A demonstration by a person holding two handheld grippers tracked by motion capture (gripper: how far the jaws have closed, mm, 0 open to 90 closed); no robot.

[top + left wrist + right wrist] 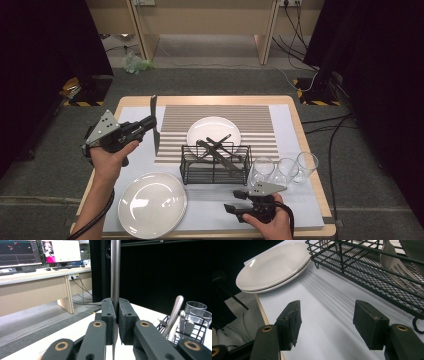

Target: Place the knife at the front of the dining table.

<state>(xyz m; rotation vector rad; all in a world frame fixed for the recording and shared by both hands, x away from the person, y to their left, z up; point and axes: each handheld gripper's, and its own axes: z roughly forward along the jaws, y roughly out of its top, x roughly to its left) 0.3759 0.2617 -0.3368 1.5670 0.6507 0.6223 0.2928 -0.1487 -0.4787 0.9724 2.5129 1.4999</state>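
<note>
My left gripper [148, 123] is held up over the left side of the table, shut on a metal table knife [153, 112] that stands roughly upright. In the left gripper view the knife's handle [115, 270] rises straight up from between the closed pads [109, 312] of the left gripper [116, 307]. Near the table's front edge my right gripper [232, 201] rests low and open, pointing left. Its pads [291, 320] stand wide apart over bare white mat, nothing between them. A black wire basket [186, 167] in the middle holds several pieces of cutlery [220, 150].
A white plate [151, 205] lies front left, another plate [213, 127] behind the basket on a striped mat [260, 120]. Three clear glasses [285, 169] stand right of the basket. In the right gripper view a fork [397, 267] lies in the basket [362, 267], beside the plate [272, 265].
</note>
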